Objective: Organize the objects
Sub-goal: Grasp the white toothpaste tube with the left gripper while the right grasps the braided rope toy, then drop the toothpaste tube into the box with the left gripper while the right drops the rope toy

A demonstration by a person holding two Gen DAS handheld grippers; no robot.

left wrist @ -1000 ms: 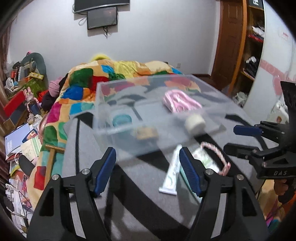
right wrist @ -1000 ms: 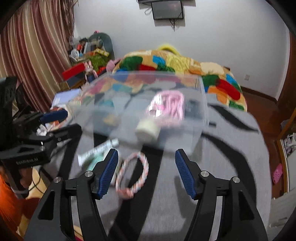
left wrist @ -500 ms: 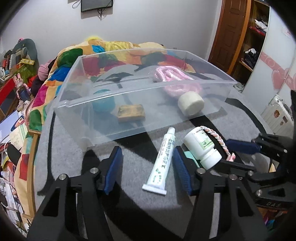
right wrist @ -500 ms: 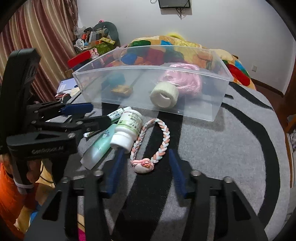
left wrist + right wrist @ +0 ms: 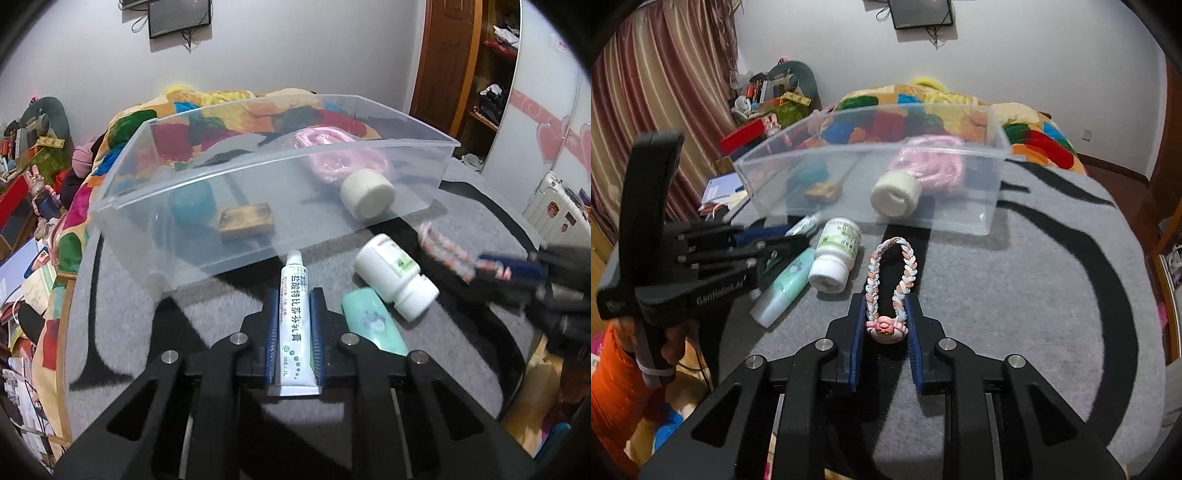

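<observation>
My left gripper (image 5: 294, 295) is shut on a white ointment tube (image 5: 294, 314) that lies on the grey mat, nozzle toward the bin. My right gripper (image 5: 885, 304) is shut on the pink knot end of a braided pastel cord loop (image 5: 892, 273). A clear plastic bin (image 5: 258, 206) stands just beyond; it holds a pink coiled cord (image 5: 332, 155), a cream bandage roll (image 5: 367, 194), a teal round piece (image 5: 192, 203) and a brown block (image 5: 246, 220). A white pill bottle (image 5: 395, 275) and a mint green tube (image 5: 373, 325) lie between the grippers.
The grey mat with black stripes (image 5: 1034, 277) covers a round table. A bed with a patchwork quilt (image 5: 1027, 129) lies behind the bin. Cluttered shelves and boxes (image 5: 764, 92) stand at the far left by a striped curtain.
Both grippers came down and forward and closed: the left onto the white ointment tube, the right onto the braided cord loop. One second ago both were open above the mat.
</observation>
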